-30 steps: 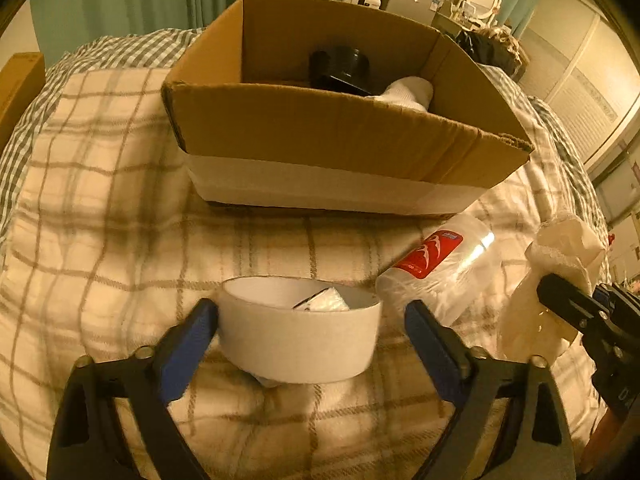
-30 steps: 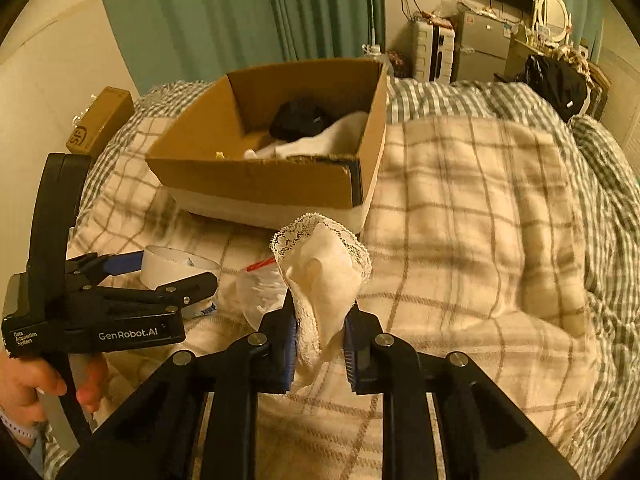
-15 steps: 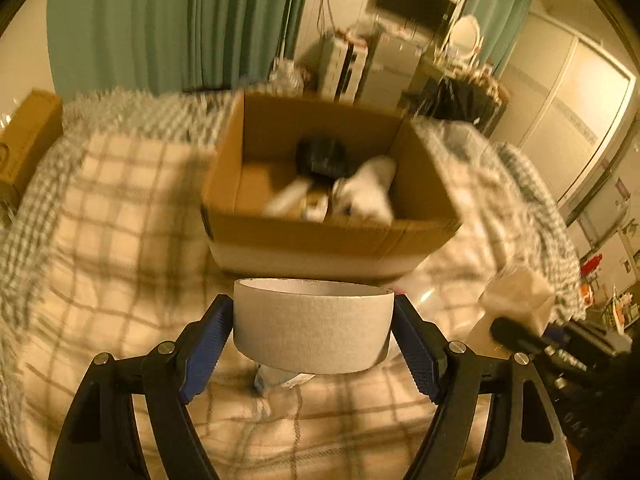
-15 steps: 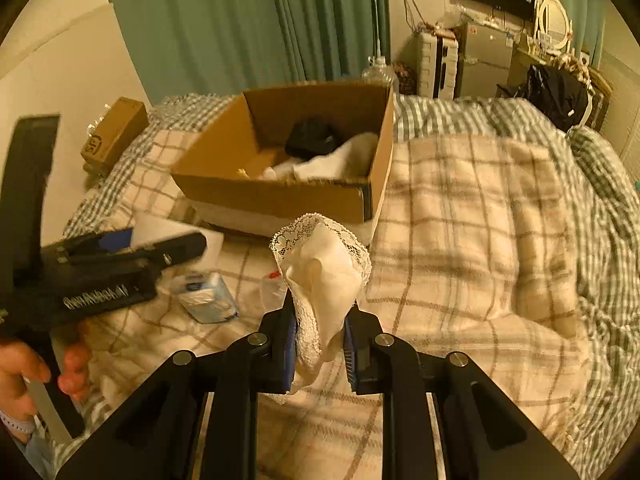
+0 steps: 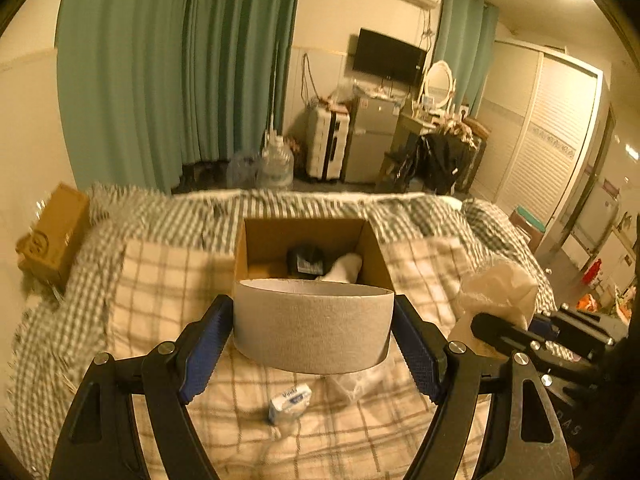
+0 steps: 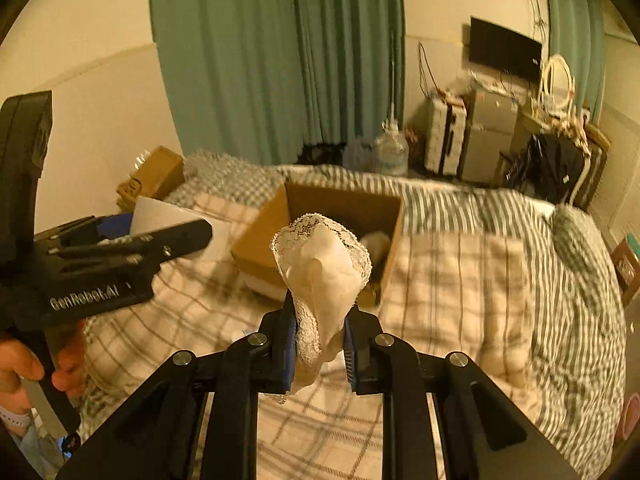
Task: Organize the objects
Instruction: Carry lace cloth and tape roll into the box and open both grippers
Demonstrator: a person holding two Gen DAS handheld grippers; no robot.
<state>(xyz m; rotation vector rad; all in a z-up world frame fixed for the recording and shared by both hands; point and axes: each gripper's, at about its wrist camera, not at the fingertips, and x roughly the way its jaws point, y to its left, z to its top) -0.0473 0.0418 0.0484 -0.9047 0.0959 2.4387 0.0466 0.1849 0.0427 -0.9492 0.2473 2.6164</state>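
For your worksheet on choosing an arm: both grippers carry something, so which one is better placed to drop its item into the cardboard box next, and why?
Probably the left gripper: its tape roll lines up directly before the cardboard box. The right gripper, holding the lace cloth, sits farther right.

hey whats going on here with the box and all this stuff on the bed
A person is tidying loose items into an open cardboard box on the bed, with a handheld gripper in each hand. The left gripper holds a wide roll of tape lifted above the blanket, in front of the box. The right gripper is shut on a lace-trimmed cloth, also held up. A dark item and something white are already in the box. A small packet lies on the blanket.
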